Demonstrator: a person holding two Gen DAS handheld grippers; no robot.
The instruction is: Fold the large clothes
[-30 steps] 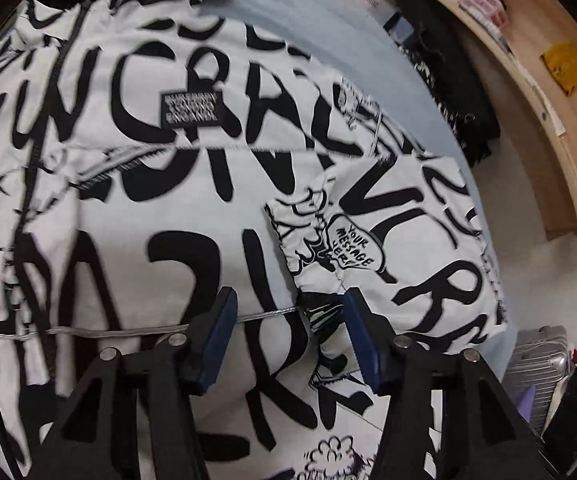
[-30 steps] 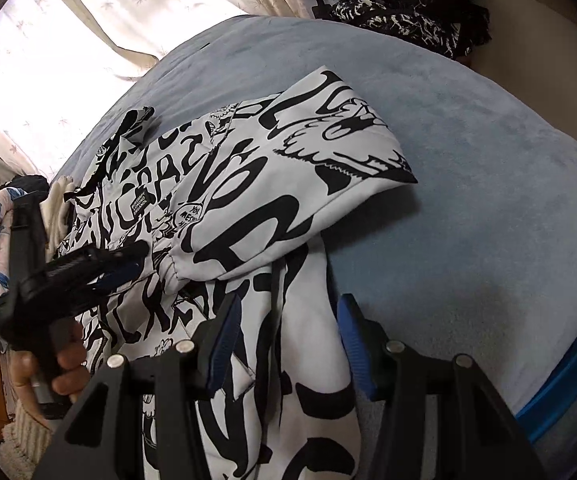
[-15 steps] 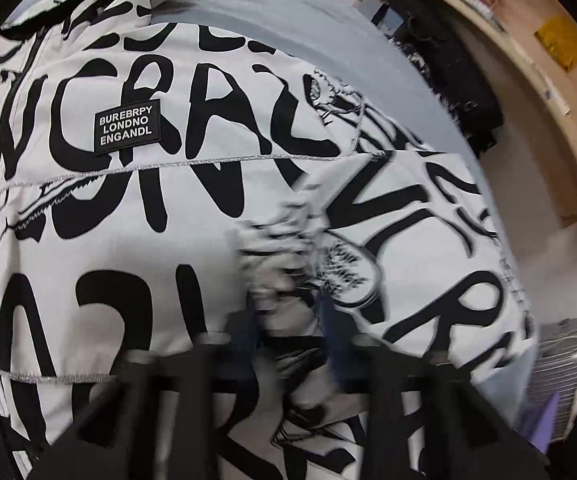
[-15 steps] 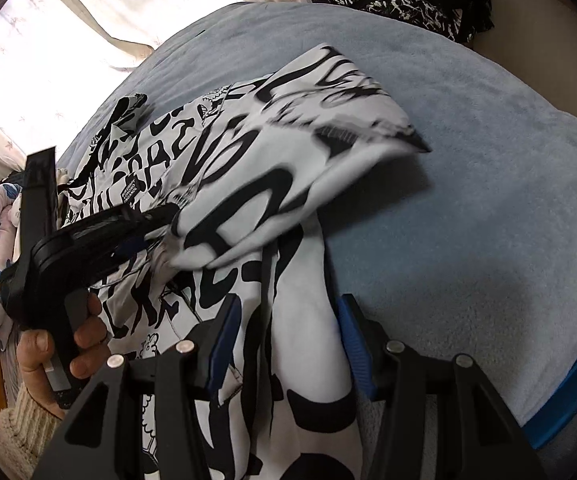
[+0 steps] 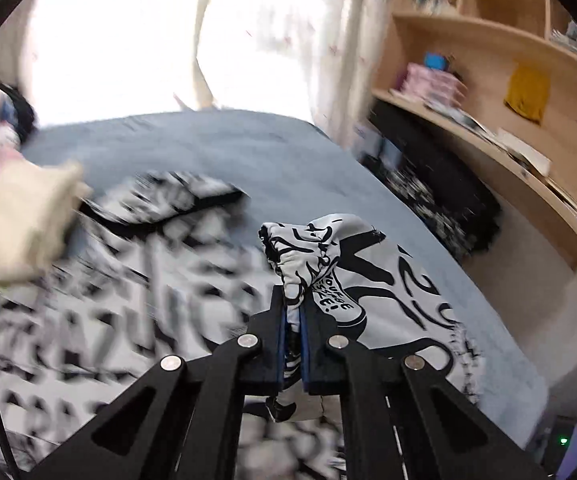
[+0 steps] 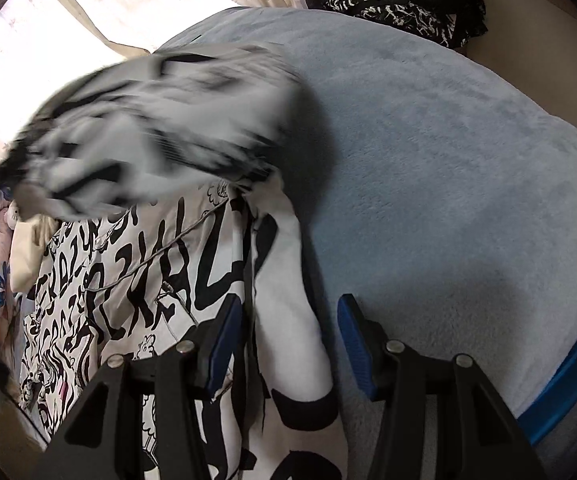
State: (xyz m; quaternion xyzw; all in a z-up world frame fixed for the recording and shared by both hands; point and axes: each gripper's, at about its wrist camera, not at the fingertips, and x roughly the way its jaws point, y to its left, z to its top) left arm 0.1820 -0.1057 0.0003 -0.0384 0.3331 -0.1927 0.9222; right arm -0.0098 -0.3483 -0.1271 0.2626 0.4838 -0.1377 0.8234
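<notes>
Two grippers are ours to work. Our left gripper (image 5: 292, 322) has its pads pressed together on a bunched cuff (image 5: 300, 252) of the black-and-white jacket (image 6: 160, 280), lifted clear of the bed (image 6: 448, 160). We see the raised sleeve (image 6: 160, 136) blurred in the right view. Our right gripper (image 6: 288, 344) hangs with jaws apart above the jacket's edge, gripping nothing. Most of the jacket lies spread on the bed.

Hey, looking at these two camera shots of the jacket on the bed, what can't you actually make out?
- Left wrist view: the jacket print left of the left gripper is smeared by motion.
- Right wrist view: the lifted sleeve is blurred; the left gripper sits at the frame edge, unreadable.
- Right wrist view: the jacket's near end is hidden behind the right gripper.
</notes>
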